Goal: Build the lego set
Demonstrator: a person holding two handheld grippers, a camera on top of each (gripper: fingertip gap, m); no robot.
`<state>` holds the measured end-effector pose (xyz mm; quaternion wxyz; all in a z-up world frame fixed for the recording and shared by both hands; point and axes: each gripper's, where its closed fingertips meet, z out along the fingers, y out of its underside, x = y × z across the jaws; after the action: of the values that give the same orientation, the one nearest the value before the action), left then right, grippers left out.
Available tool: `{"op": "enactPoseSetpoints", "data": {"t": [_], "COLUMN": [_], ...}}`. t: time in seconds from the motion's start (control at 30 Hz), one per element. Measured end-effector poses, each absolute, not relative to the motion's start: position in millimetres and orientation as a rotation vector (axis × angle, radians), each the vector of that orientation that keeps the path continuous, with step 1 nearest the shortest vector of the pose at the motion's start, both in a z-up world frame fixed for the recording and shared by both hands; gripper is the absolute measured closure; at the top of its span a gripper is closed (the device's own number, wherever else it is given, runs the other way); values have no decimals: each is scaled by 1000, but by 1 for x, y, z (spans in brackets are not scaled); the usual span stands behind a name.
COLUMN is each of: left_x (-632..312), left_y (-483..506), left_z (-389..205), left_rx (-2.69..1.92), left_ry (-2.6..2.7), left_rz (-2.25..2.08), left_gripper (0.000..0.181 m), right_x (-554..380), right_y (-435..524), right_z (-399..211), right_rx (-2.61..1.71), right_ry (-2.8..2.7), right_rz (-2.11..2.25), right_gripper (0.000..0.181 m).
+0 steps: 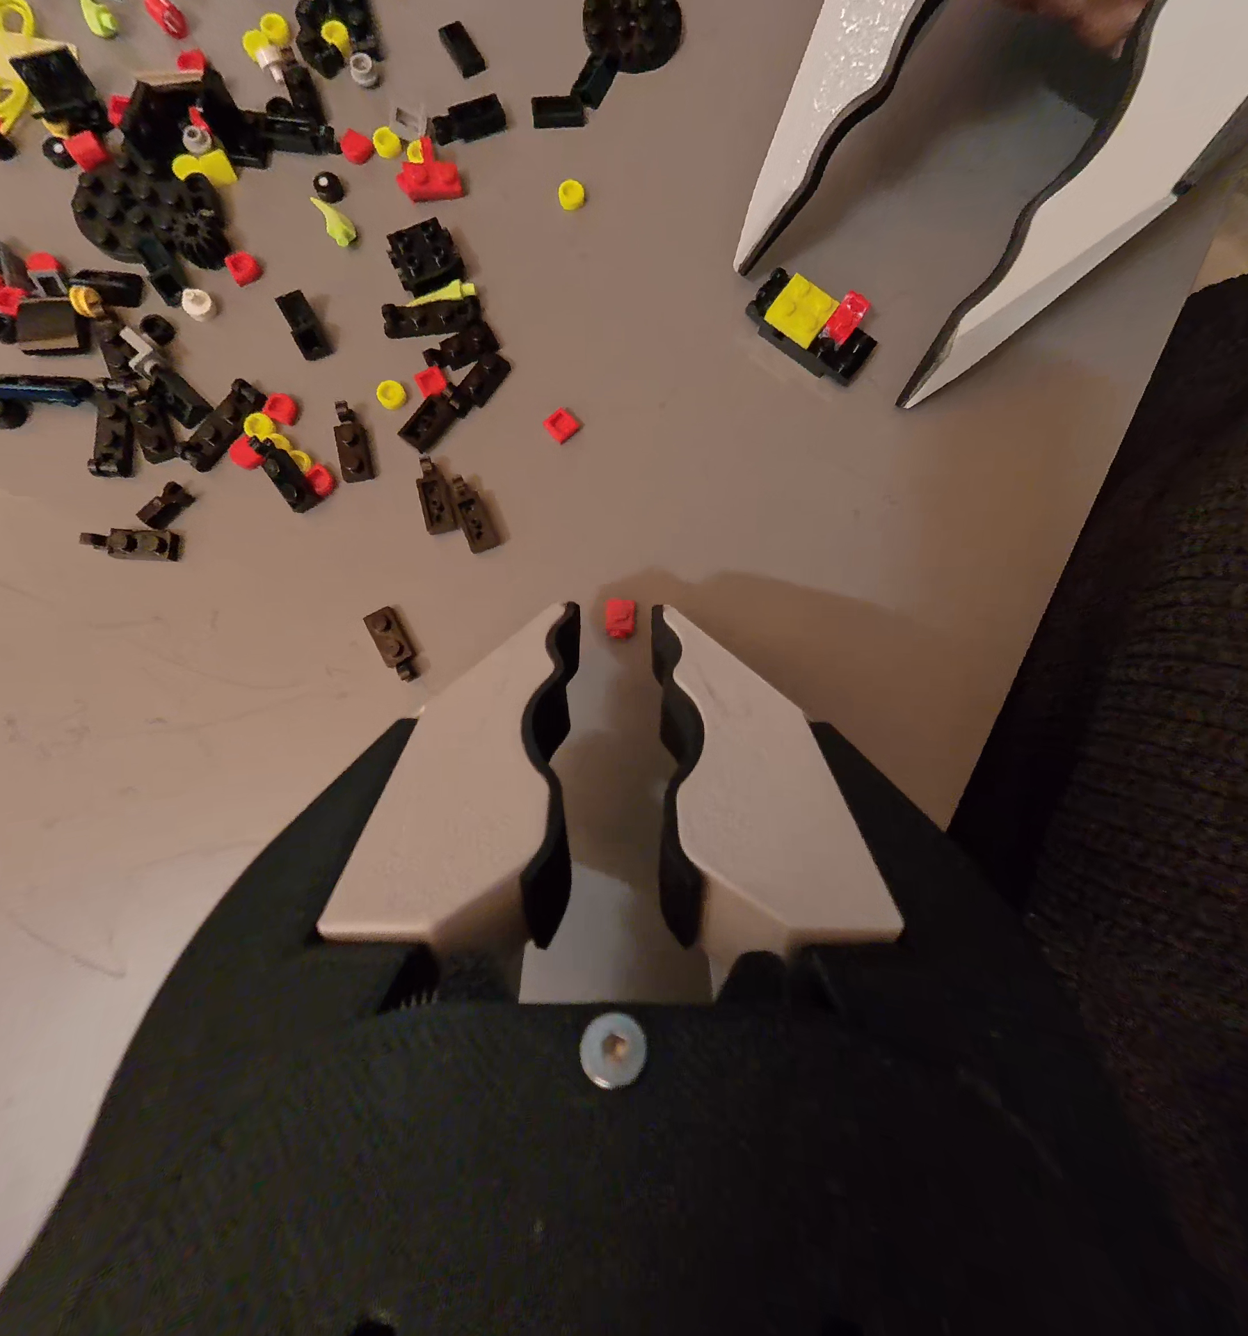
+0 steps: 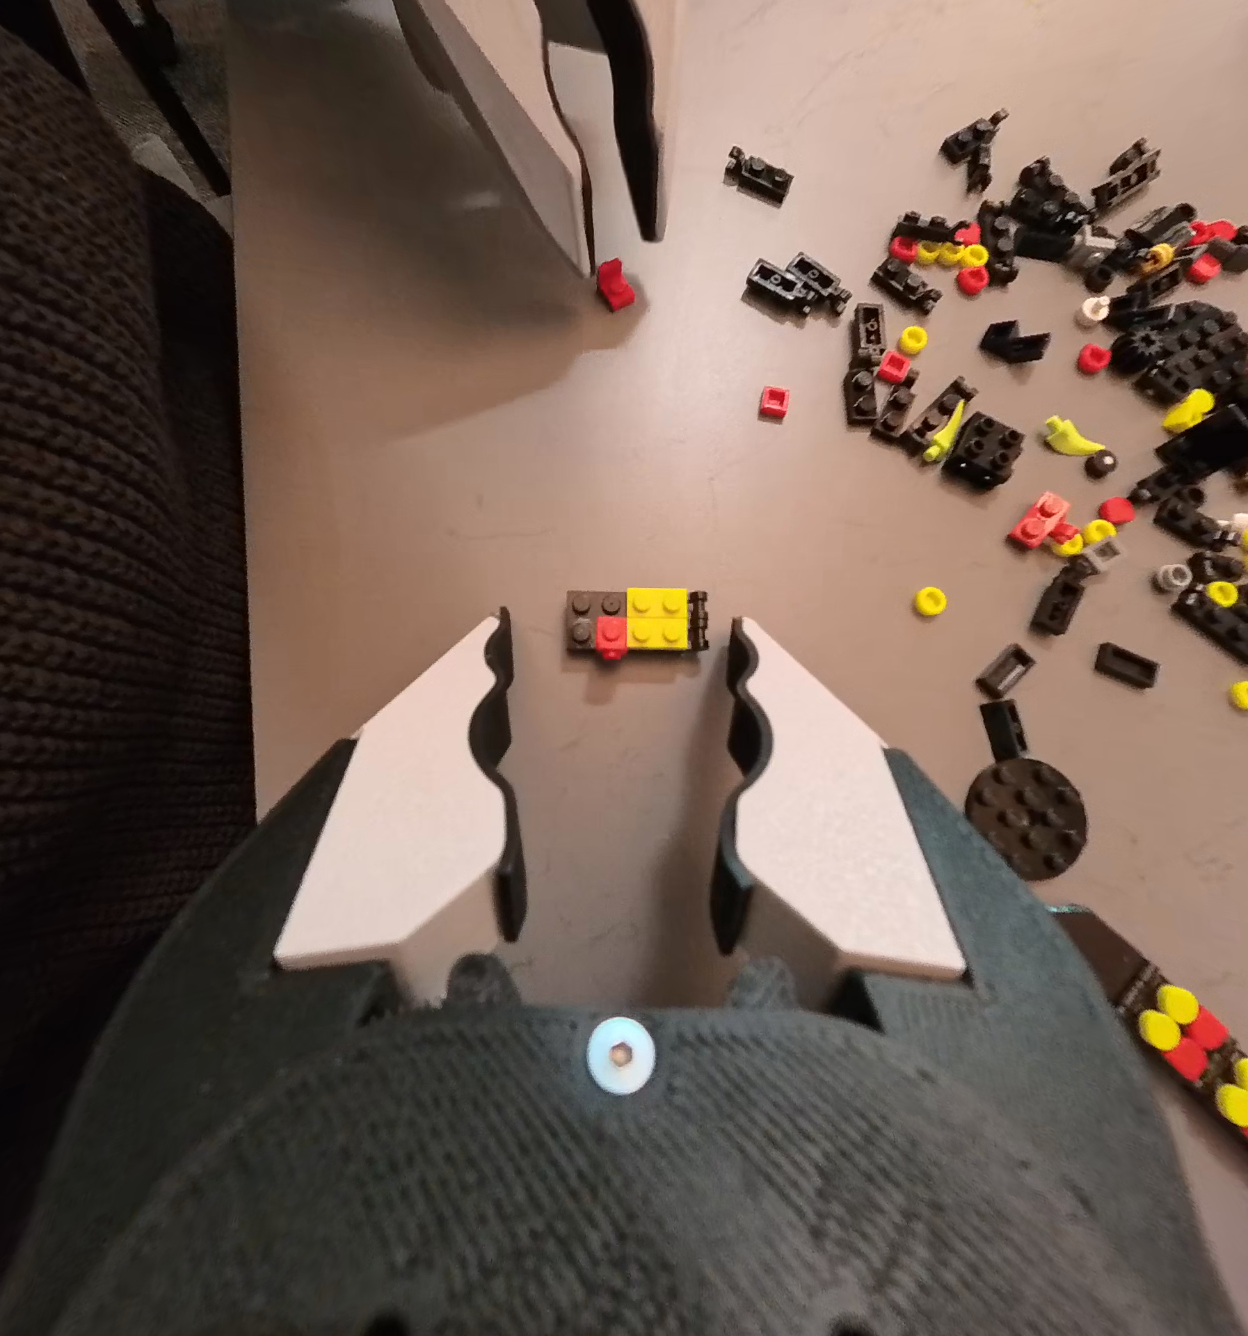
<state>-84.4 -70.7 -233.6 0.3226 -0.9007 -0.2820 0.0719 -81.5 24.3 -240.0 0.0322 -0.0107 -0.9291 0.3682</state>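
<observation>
While most bricks lie loose on the bench (image 1: 679,506), only a small black-yellow-red assembly (image 2: 635,622) is built, sitting before the wide-open, empty right hand-held gripper (image 2: 621,629); left hand-held gripper (image 1: 615,614), part-open, straddles an ungrasped small red piece (image 1: 620,619).

The table (image 1: 679,491) has a smooth, matt surface of grey-brown colour, with some faint scratches and marks. Along its edge there is a dark knitted fabric (image 2: 86,506) with a coarse ribbed texture. The light is warm and gives soft shadows on the surface.
</observation>
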Motion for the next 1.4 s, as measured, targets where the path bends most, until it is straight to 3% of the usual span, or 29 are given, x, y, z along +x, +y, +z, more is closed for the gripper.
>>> {"op": "enactPoseSetpoints", "data": {"t": [0.47, 0.73, 1.4], "left_x": [-80, -81, -72], "left_y": [-70, -24, 26], "left_z": [-244, -216, -236], "left_rx": [-2428, -2370, -2516], "left_ry": [-722, -422, -147], "left_rz": [183, 357, 136], "left_gripper": [175, 175, 175], "right_x": [-81, -82, -82], "right_y": [24, 24, 24], "right_z": [-240, -241, -241], "right_rx": [-30, -77, -97], "right_ry": [-2859, -2889, -2898], "right_rz": [1134, 1161, 1154], "right_gripper": [123, 122, 122]}}
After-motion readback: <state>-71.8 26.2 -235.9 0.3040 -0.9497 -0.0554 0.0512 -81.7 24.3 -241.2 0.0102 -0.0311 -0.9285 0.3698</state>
